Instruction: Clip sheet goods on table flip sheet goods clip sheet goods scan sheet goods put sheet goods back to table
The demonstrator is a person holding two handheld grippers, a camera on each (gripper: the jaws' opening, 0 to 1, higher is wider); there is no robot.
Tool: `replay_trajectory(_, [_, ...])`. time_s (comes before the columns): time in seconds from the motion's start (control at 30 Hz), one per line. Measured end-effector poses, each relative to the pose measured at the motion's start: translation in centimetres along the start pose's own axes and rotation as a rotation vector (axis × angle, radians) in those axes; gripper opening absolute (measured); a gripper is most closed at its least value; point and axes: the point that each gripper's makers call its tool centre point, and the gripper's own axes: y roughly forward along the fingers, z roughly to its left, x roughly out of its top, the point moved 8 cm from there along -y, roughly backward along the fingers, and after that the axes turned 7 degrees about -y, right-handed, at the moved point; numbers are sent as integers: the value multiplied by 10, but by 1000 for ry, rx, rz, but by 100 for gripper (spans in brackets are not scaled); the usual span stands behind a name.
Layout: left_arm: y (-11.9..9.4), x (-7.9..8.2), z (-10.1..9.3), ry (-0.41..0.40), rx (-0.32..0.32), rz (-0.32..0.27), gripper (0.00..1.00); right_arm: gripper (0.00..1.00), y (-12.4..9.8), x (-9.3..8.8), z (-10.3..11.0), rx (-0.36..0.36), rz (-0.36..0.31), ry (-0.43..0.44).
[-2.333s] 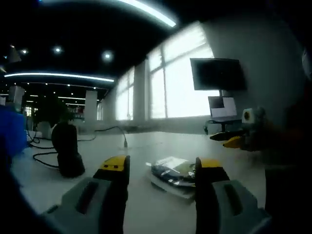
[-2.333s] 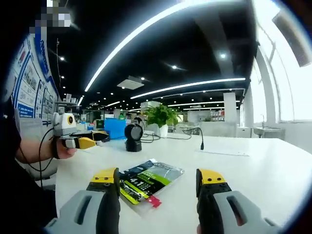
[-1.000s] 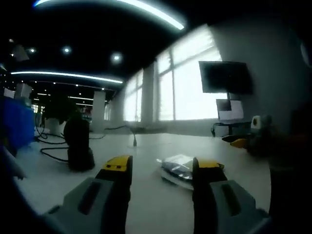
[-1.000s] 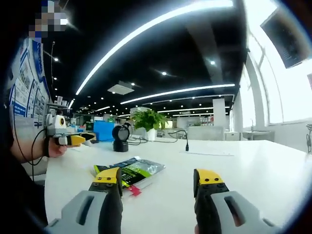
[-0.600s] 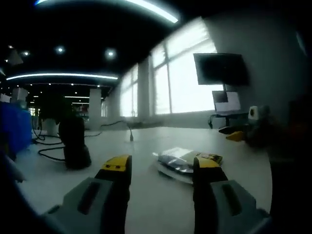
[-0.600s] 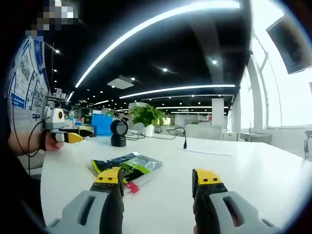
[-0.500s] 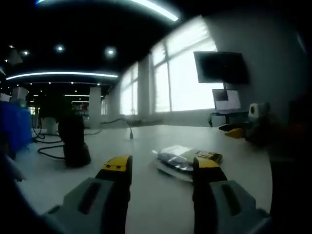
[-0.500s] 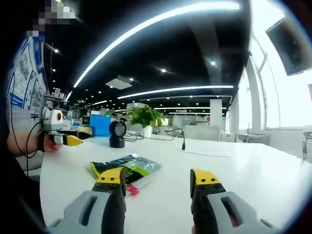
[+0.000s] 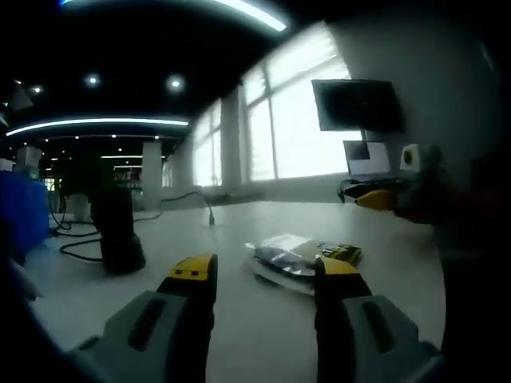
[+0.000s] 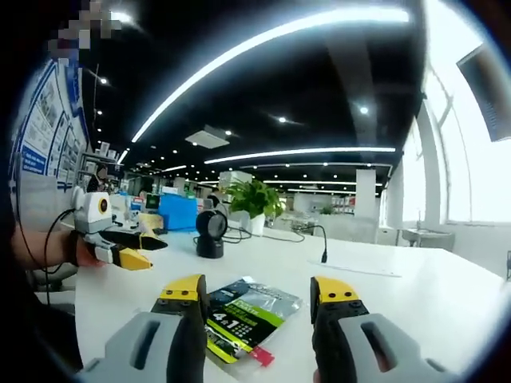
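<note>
**Step in hand: approach for first clip — nothing gripped**

Sheet pack (image 10: 249,314) flat on white tabletop (image 10: 415,299), untouched. Seen in right gripper view between and just beyond the yellow tips of right tool (image 10: 259,290); green-and-yellow printed face up, clear edge and small red tab toward camera. Right tool jaws well apart, empty, raised over the near edge of the pack.

In left gripper view, same pack (image 9: 299,257) beyond the tips of left tool (image 9: 260,268), partly behind the right-hand jaw. Left tool jaws likewise spread wide, holding nothing. Right tool (image 9: 374,196) visible at far right of that view, off the tabletop; left tool (image 10: 120,236) at left of right gripper view, in a hand, also clear of the pack.

Scanner (image 10: 211,233) upright on tabletop well behind the pack, cable trailing away; dark shape (image 9: 114,236) in left gripper view judged the same unit.

Judgement: first clip not yet made. Next move calls for lowering one tool to a pack edge, one jaw under and one over, then closing. Thin, slick film on smooth top: likely to slide rather than lift, so a low, shallow entry at the edge advisable.
</note>
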Motion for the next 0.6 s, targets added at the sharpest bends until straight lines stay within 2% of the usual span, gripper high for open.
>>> replay_trajectory(0.4, [0, -1, 2, -5, 7, 4, 41, 46, 14, 3, 5, 3, 18, -2])
replay_trajectory(0.6, [-1, -1, 2, 19, 18, 10, 41, 46, 18, 2, 15, -3, 17, -5])
